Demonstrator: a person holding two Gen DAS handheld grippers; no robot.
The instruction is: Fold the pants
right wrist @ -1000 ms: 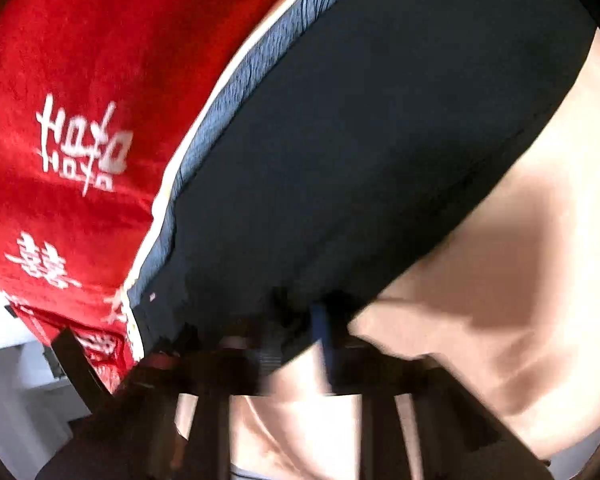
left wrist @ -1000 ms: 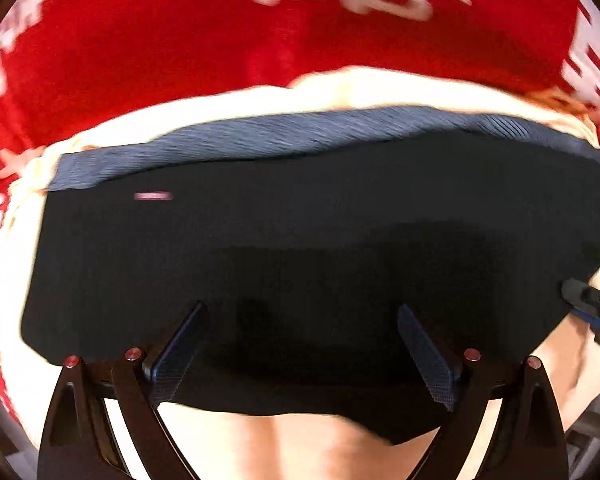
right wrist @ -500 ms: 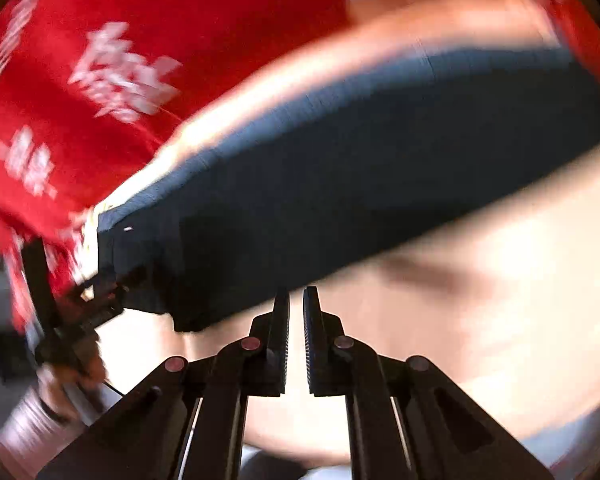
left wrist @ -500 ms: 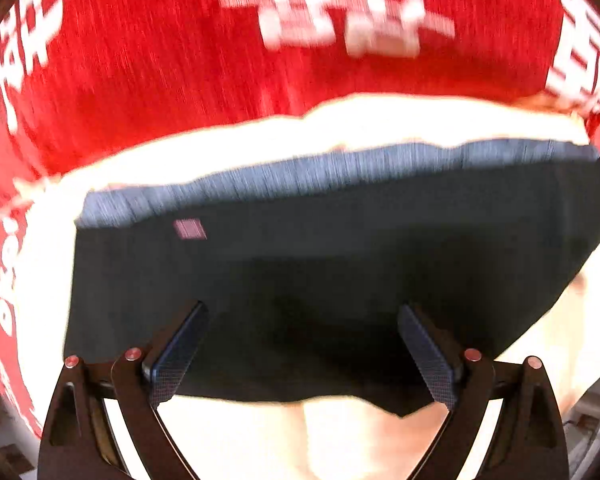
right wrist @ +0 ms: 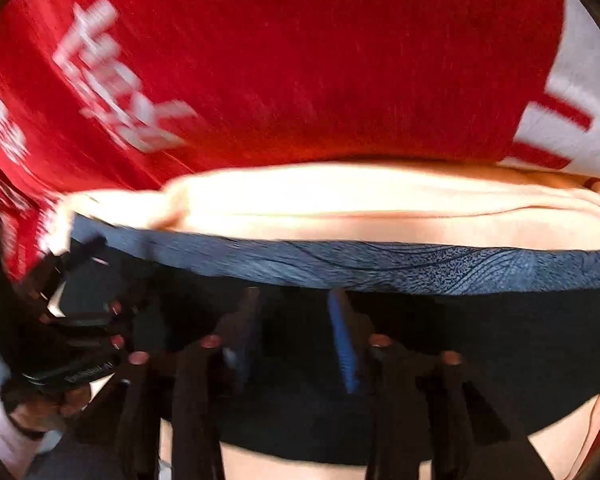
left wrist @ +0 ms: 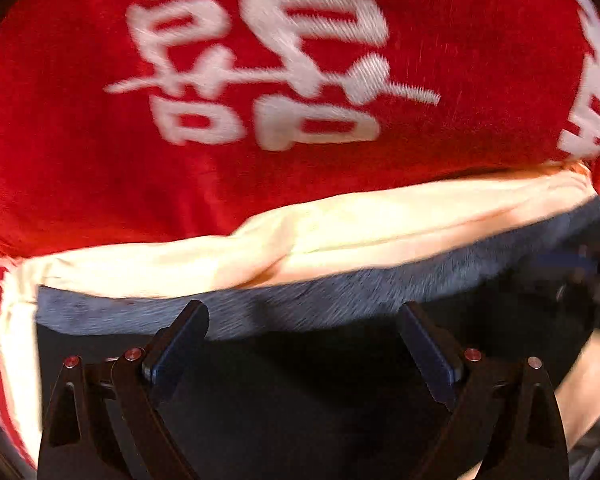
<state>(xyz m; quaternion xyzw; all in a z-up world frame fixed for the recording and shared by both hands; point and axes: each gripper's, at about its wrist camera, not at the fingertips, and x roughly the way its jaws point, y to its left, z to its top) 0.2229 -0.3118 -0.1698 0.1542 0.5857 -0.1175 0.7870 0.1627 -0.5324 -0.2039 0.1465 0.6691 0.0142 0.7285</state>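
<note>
The dark pants (left wrist: 300,392) lie folded on a cream sheet (left wrist: 340,232), their blue-grey ribbed waistband (left wrist: 340,292) along the far edge. My left gripper (left wrist: 302,320) is open, its fingers spread over the pants just short of the waistband, holding nothing. In the right wrist view the pants (right wrist: 480,340) and waistband (right wrist: 380,264) fill the lower half. My right gripper (right wrist: 296,308) is open over the dark cloth near the waistband. The left gripper's body (right wrist: 76,320) shows at the left edge.
A red blanket with white characters (left wrist: 260,80) covers the surface beyond the cream sheet and also shows in the right wrist view (right wrist: 300,80). The person's hand (right wrist: 32,412) holds the left gripper at lower left.
Both grippers have moved forward over the pants toward the waistband. The right gripper, shut half a second ago, has opened. The left stays open.
</note>
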